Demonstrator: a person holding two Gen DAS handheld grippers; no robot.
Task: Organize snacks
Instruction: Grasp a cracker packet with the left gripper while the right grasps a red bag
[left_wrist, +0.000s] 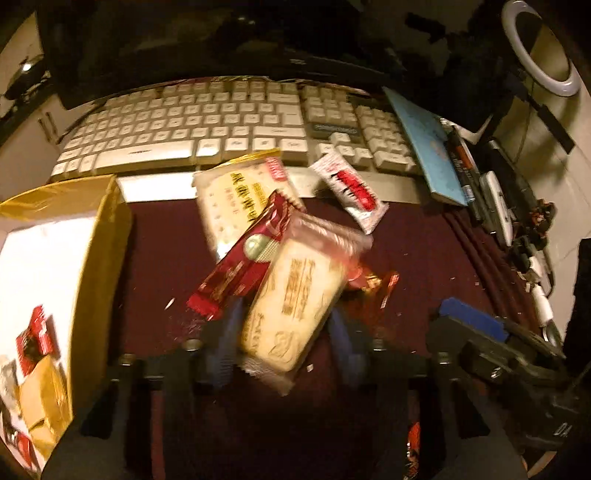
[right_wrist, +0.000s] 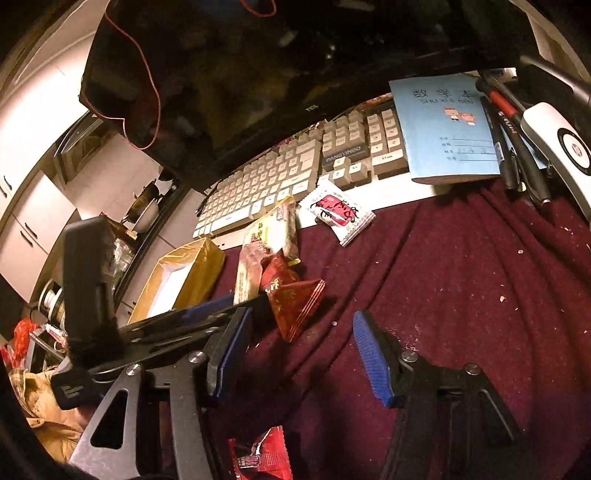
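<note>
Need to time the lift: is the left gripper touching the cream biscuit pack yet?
Cannot tell. In the left wrist view the cream biscuit pack sits between the left gripper fingers, but motion blur hides any contact.

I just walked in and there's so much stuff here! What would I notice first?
Probably the pile of shiny snack packets heaped on the dark red cloth, just in front of the white keyboard. The left gripper has a pale cracker packet between its fingers. Left of the pile stands an open gold box.
</note>
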